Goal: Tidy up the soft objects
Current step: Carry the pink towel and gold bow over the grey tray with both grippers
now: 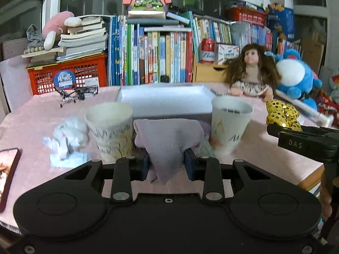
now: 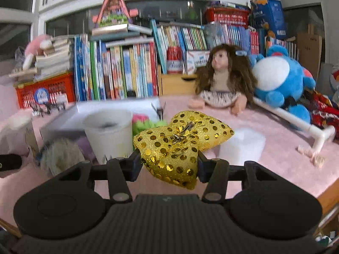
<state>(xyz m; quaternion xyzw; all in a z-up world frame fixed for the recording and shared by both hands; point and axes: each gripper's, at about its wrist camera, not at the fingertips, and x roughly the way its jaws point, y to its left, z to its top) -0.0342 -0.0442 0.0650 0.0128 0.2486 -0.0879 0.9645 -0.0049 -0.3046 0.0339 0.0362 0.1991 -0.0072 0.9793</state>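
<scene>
Tongs of the left hand (image 1: 167, 165), seen from the left wrist camera, are drawn nearly together on a lilac cloth (image 1: 167, 141); both pads press its sides and the cloth hangs bunched between them, its lower tip drooping just above the pink tabletop (image 1: 264, 158). Directly ahead of these tongs, beyond the cloth, lies a shallow white box (image 1: 163, 99). Ahead and to the left stands a paper cup with zigzag markings (image 1: 111, 131); ahead and to the right stands a second paper cup (image 1: 229, 122). Left of the first cup rests a crumpled white fluffy item (image 1: 67, 137), blurred, and farther left a phone (image 1: 7, 175) lies at the tabletop edge.

Tongs of the right hand (image 2: 169, 165), seen from the right wrist camera, stand partly closed on a gold sequinned bow (image 2: 180, 144); the pads grip its near lobe, while its other two lobes spread ahead of the tongs. The same bow (image 1: 282, 114) appears at the right margin of the left view, above the black body of the right tongs. Ahead and left of the right tongs stands a white cup (image 2: 109, 135), with a grey fluffy item (image 2: 61, 154) lower left. Ahead and right lies a white block (image 2: 243, 144). Farther ahead sit a doll (image 2: 224, 82) and a blue plush toy (image 2: 281, 80), before a row of books (image 2: 118, 69).
</scene>
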